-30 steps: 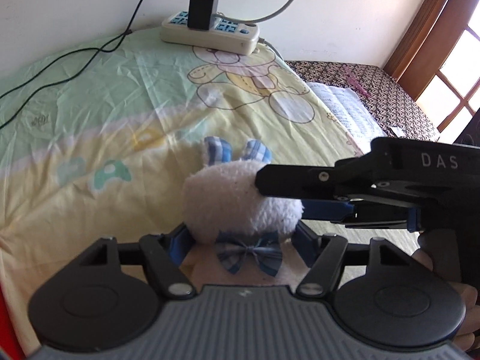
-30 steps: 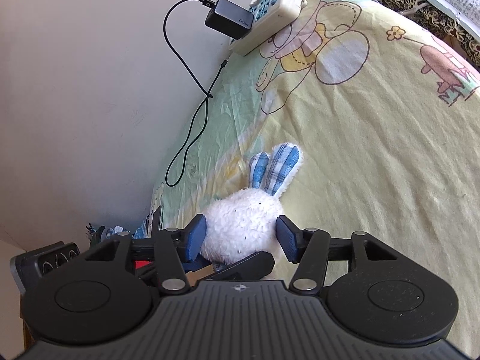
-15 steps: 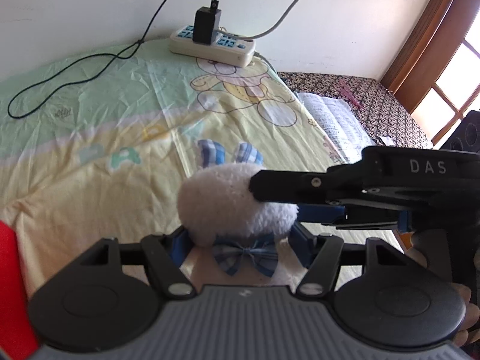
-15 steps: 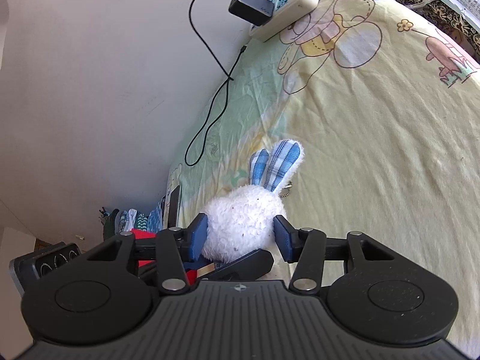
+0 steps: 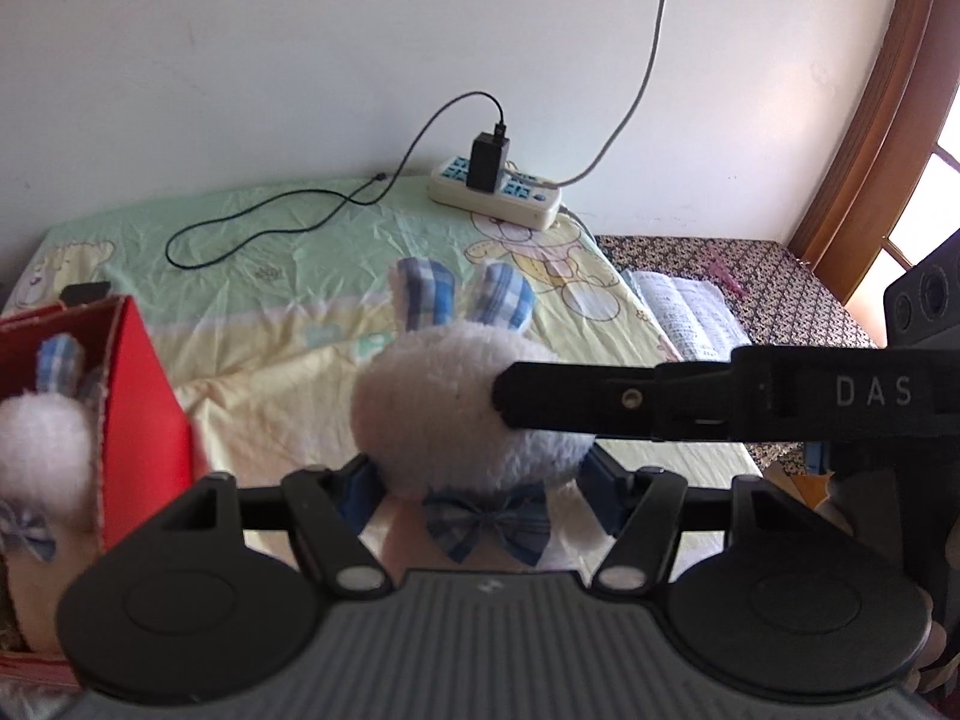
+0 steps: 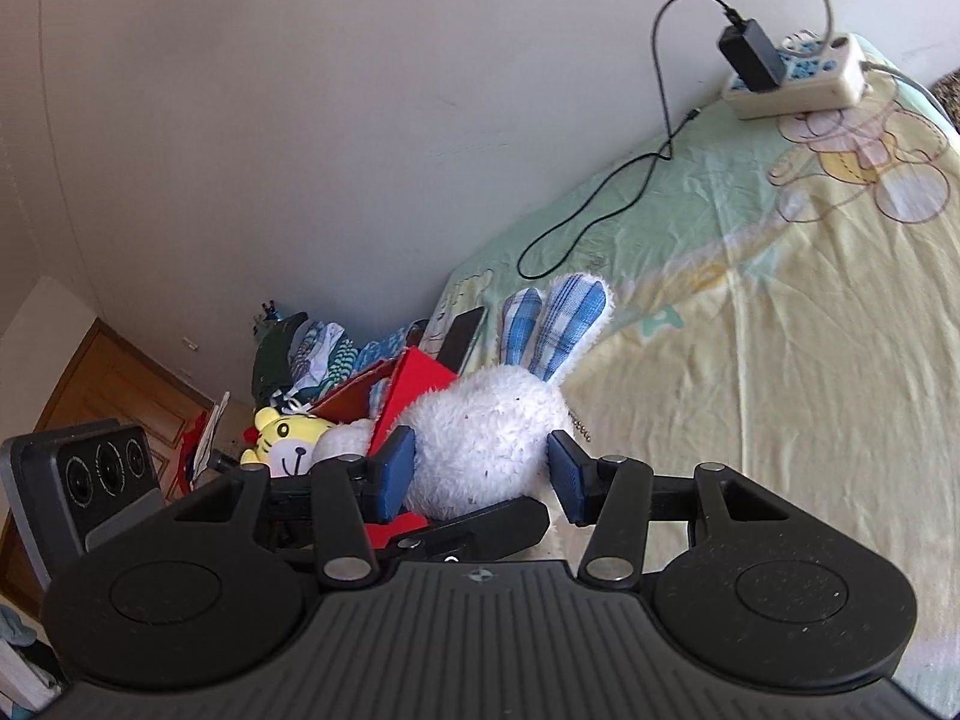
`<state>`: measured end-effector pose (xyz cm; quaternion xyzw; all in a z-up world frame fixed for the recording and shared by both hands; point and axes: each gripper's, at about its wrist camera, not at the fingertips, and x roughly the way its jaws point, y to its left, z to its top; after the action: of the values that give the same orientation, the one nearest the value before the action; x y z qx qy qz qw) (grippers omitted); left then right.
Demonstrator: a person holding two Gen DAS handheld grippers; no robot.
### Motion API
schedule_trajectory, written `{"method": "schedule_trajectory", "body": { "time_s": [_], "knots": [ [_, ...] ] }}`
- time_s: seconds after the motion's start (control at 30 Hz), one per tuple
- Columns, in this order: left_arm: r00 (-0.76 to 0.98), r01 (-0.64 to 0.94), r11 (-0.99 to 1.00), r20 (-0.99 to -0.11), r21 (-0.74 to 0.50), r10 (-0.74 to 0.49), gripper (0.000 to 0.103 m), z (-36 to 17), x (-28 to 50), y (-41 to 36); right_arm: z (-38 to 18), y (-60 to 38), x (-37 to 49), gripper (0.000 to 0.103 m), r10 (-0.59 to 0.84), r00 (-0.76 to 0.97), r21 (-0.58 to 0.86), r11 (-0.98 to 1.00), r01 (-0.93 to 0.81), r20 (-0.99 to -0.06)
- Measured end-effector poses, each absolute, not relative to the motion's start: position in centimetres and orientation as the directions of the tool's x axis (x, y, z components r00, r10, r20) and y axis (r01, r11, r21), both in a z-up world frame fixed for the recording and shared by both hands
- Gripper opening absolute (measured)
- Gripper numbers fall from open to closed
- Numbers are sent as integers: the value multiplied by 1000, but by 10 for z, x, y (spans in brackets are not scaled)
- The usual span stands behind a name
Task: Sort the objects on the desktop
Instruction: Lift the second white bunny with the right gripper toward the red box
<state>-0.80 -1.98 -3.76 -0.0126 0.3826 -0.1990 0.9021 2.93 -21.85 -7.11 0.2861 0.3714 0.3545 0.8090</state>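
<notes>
Plush rabbit (image 5: 456, 402) clamped between both hand-held grippers' pads.

The bed (image 5: 288, 324) wears a cartoon-printed sheet. A power strip (image 5: 495, 197) lies at its wall edge; left of the strip trails a black cable (image 5: 264, 222), farther left sit a phone (image 5: 86, 291) and red box (image 5: 144, 408).

Plush rabbit (image 5: 456, 402): white fleece body, blue-and-white checked ears and bow tie. Box (image 5: 141, 396): red. Bed sheet (image 6: 780, 360): pale yellow and green, cartoon bear print. Power strip (image 5: 495, 198): cream with blue sockets. Charger (image 5: 489, 165) and cable (image 5: 270, 228): black. Tiger toy (image 6: 288, 441): yellow, black stripes.
</notes>
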Motion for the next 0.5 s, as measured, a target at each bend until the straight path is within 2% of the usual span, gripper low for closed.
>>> {"method": "schedule_trajectory", "body": {
  "time_s": [0.5],
  "knots": [
    [763, 351, 934, -557, -69, -327, 66, 7, -24, 90, -22, -115, 15, 52, 805, 514, 613, 574, -543, -298]
  ]
}}
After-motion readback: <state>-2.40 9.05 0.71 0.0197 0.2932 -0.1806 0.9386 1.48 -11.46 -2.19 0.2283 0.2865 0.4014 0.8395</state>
